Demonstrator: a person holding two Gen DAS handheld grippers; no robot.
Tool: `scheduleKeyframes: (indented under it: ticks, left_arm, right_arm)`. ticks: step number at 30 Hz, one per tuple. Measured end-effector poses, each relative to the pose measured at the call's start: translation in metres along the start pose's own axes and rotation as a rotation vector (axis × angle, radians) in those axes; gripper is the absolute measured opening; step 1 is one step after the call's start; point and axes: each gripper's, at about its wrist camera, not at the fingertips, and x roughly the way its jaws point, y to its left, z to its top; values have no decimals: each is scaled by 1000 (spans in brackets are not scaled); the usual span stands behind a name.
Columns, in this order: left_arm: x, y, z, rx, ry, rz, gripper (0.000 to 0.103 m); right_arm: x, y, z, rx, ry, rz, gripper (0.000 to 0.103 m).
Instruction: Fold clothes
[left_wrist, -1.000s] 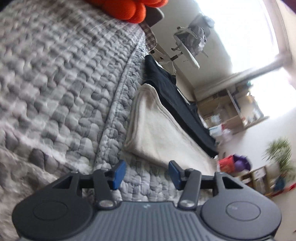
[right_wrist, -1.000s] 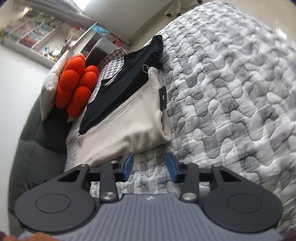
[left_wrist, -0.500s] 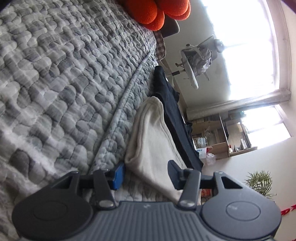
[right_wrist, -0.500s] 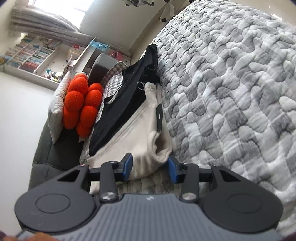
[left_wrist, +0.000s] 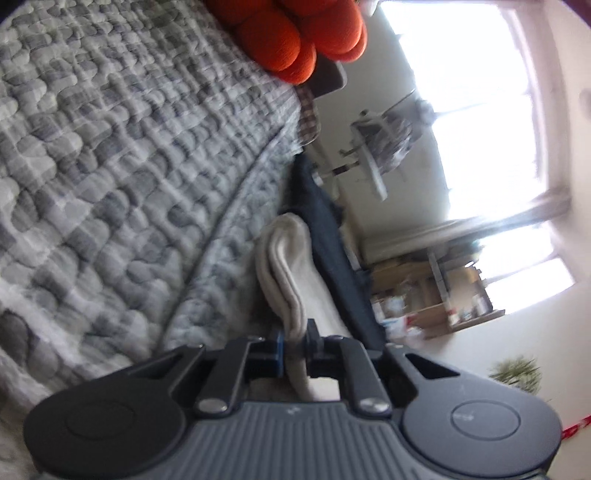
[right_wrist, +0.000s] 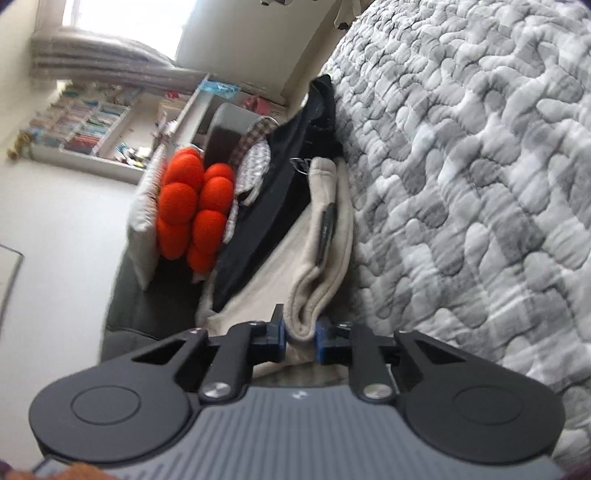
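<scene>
The left hand-held gripper (left_wrist: 294, 345) has its jaws drawn nearly together, pinching a folded edge of the cream garment (left_wrist: 286, 266). Left of it spreads the grey quilted bed cover (left_wrist: 110, 177); ahead and right of it lies the dark garment (left_wrist: 325, 236) alongside the cream one, with the orange ball cushion (left_wrist: 295, 33) far ahead. The right hand-held gripper (right_wrist: 300, 338) is likewise clamped on a bunched edge of the cream garment (right_wrist: 325, 236). The cushion (right_wrist: 192, 214) sits ahead to its left, the dark garment (right_wrist: 273, 184) just beyond the cream one, the bed cover (right_wrist: 480, 184) to its right.
</scene>
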Motion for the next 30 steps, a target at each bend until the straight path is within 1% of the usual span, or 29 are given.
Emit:
scheduleKeyframes:
  ticks: [3, 6, 10, 14, 17, 23, 30]
  left_arm:
    - [4, -6, 5, -51, -29, -48, 10]
    - [7, -11, 10, -103, -58, -96, 9]
    - [12, -19, 16, -171, -96, -160, 9]
    - [17, -26, 23, -239, -135, -225, 9]
    - [29, -32, 33, -272, -161, -250, 9]
    - [60, -40, 55, -317, -198, -256, 9]
    - [99, -41, 80, -326, -220, -216, 9]
  right_arm:
    - [-9, 0, 3, 57, -23, 84, 16]
    - [-11, 4, 9, 94, -44, 138, 16]
    - [-11, 9, 19, 137, -71, 197, 16]
    - [-8, 16, 34, 180, -121, 247, 16]
    - [-3, 22, 46, 200, -157, 271, 16]
    - [18, 30, 76, 208, -213, 291, 16]
    - [40, 23, 105, 195, -239, 290, 16]
